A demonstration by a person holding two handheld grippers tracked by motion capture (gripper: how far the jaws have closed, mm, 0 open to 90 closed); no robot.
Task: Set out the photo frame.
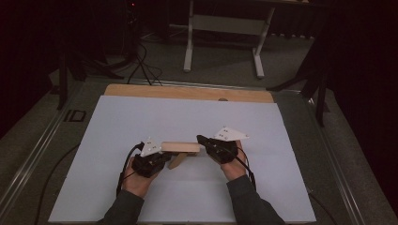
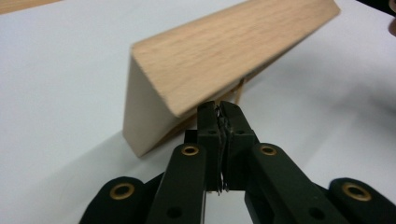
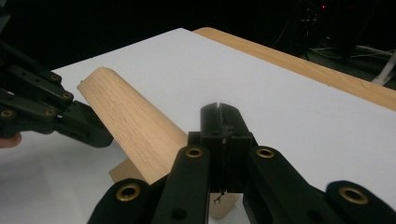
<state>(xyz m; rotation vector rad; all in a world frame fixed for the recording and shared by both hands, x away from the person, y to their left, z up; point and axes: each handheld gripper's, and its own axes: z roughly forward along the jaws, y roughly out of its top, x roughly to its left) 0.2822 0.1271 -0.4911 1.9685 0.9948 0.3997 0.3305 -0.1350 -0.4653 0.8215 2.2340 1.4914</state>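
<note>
A light wooden bar (image 1: 180, 147) (image 2: 224, 51) (image 3: 130, 121) lies crosswise near the front of the white sheet, resting on a smaller wooden piece (image 1: 177, 161) (image 3: 122, 173) beneath it. My left gripper (image 1: 164, 157) (image 2: 219, 109) is at the bar's left end, jaws shut, tips just under its lower edge. A thin tan strand (image 2: 240, 91) runs from under the bar to those tips; whether the pads pinch it I cannot tell. My right gripper (image 1: 201, 139) (image 3: 218, 109) is at the bar's right end, jaws shut. The left gripper (image 3: 88, 128) also appears at the bar's far end in the right gripper view.
A white sheet (image 1: 187, 117) covers the wooden table (image 1: 187, 92). Beyond the table stand a white frame (image 1: 225, 23) and dark stands, with cables (image 1: 141, 65) on the floor. Both forearms come in from the bottom edge.
</note>
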